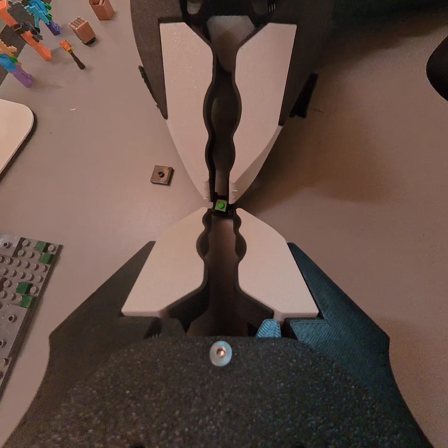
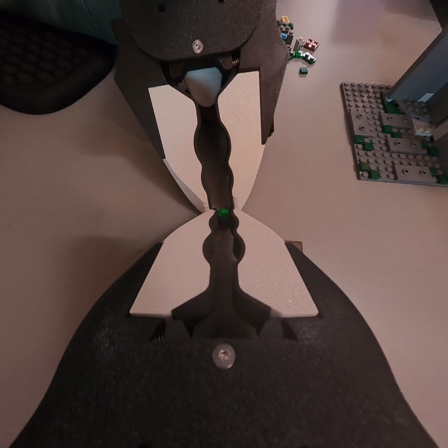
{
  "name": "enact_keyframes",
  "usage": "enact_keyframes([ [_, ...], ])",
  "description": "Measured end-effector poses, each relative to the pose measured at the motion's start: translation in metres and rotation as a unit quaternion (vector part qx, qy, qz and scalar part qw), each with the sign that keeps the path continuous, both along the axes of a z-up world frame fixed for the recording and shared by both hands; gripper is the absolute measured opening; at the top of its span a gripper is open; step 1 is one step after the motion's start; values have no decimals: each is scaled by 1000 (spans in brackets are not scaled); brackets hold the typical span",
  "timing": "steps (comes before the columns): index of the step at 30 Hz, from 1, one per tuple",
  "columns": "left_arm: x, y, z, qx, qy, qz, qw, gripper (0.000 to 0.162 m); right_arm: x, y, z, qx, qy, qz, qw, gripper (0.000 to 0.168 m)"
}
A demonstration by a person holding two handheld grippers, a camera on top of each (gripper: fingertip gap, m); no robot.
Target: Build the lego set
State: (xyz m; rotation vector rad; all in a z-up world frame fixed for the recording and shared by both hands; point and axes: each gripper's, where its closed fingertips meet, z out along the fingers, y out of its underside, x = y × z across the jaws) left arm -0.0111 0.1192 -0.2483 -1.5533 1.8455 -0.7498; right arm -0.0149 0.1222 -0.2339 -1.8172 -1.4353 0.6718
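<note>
We meet tip to tip: left gripper [image 1: 221, 213] and right gripper [image 2: 221, 219] both pinch the green stud piece [image 1: 220, 205] for handover, well off the grey baseplate [image 2: 378, 155]

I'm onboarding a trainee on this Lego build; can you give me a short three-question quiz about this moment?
1. True or false: the left gripper and right gripper meet tip to tip at a small green piece.
2. In the left wrist view, the grey baseplate lies: A) lower left B) upper right C) centre.
3. Fill in: the loose grey square piece with a hole rests on the ___.
Key: 1 true; 2 A; 3 table.
</note>
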Motion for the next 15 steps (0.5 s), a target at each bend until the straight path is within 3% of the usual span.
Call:
enact_keyframes([
  [15,0,0,0,1,0,0,1000,17,-4,0,-2,-8,-3,-2,1000,5],
])
